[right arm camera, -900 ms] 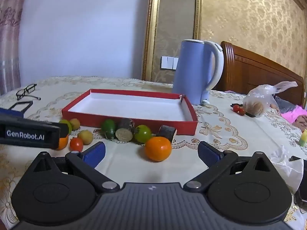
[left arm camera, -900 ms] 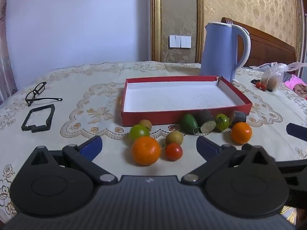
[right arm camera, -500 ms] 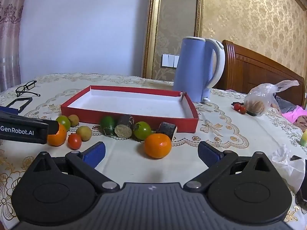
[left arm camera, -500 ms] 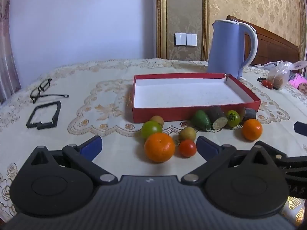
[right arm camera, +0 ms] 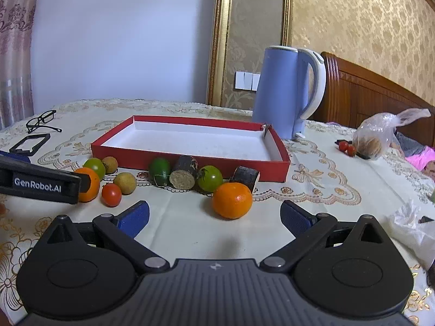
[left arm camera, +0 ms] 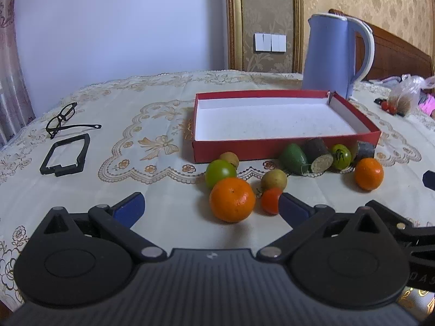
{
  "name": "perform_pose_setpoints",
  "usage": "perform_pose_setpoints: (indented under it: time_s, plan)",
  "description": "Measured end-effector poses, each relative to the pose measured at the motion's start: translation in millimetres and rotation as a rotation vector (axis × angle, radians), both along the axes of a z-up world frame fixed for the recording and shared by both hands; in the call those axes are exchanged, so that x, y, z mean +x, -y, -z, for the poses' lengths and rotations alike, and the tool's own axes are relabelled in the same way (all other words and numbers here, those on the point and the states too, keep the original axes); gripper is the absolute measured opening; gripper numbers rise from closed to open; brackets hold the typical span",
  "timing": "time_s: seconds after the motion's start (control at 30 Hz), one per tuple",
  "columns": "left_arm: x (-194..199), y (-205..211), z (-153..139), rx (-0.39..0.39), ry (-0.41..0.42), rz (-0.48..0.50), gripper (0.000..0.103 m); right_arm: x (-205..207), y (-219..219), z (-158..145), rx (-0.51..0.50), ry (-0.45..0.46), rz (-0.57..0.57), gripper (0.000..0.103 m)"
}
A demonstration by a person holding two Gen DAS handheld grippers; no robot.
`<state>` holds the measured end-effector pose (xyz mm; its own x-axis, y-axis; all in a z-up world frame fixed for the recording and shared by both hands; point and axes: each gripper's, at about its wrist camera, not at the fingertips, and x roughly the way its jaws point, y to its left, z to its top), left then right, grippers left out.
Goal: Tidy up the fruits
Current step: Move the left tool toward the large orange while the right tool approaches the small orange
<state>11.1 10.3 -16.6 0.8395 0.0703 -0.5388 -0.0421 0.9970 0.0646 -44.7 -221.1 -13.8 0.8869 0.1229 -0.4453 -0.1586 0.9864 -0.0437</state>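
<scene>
An empty red tray [left arm camera: 285,150] [right arm camera: 187,160] lies on the tablecloth. Several fruits lie in front of it. In the left wrist view, an orange [left arm camera: 232,200], a red tomato [left arm camera: 270,200], a green tomato [left arm camera: 219,172] and a brownish fruit [left arm camera: 274,179] sit just ahead of my open, empty left gripper [left arm camera: 210,207]. A second orange [right arm camera: 232,200] [left arm camera: 368,174] lies just ahead of my open, empty right gripper [right arm camera: 214,216]. A green avocado-like fruit [right arm camera: 159,170], two dark cut pieces [right arm camera: 185,176] and a green tomato [right arm camera: 209,178] lie against the tray.
A blue kettle [left arm camera: 335,54] [right arm camera: 292,89] stands behind the tray. Black glasses [left arm camera: 64,119] and a black frame [left arm camera: 65,154] lie at the left. A plastic bag [right arm camera: 378,135] with small tomatoes beside it and crumpled tissue [right arm camera: 407,217] are at the right.
My left gripper has swung left and moved closer, so the orange and tomato slid right between its fingers. My right gripper edged forward toward the second orange. Both stayed open.
</scene>
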Motion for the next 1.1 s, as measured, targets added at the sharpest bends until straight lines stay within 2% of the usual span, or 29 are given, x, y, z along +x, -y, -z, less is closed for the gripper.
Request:
perform_pose_setpoints:
  time_s: [0.33,0.73,1.1]
  plan:
    - [2,9,7,0.025,-0.014,0.012,0.103,-3,2,2,0.004,-0.003,0.016,0.103]
    - [9,-8,13,0.041,-0.038,-0.061,0.103,-6,-1,1,-0.009,-0.004,0.015,0.103]
    - [11,-5,14,0.083,-0.03,-0.068,0.103,-7,-3,2,-0.022,0.001,0.013,0.103]
